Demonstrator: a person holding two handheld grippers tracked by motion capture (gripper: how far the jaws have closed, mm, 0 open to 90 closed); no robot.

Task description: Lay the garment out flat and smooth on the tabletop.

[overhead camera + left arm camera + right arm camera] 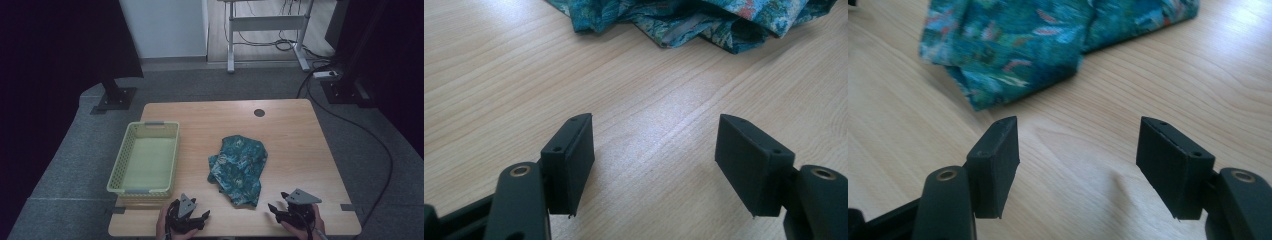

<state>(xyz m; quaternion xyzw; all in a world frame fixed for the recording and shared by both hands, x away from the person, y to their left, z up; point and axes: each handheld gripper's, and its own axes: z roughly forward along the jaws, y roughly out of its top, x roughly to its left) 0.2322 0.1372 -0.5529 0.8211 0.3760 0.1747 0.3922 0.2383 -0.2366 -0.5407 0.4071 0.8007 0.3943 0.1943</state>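
A crumpled teal cloth (239, 170) with a leafy print lies at the centre of the high view on the wooden table (290, 130). Its long axis runs from the upper right down to a narrower folded end at the lower centre, near the table's front edge. The fabric is thin and soft, bunched into folds, with flecks of red and pale blue in the pattern. At centre left stands a pale green plastic basket (129, 150), rectangular with latticed walls. The left gripper (202, 218) at lower left and the right gripper (274, 209) at lower right flank the cloth's near end, both apart from it. Each one's black jaws stand spread wide over bare wood, holding nothing.
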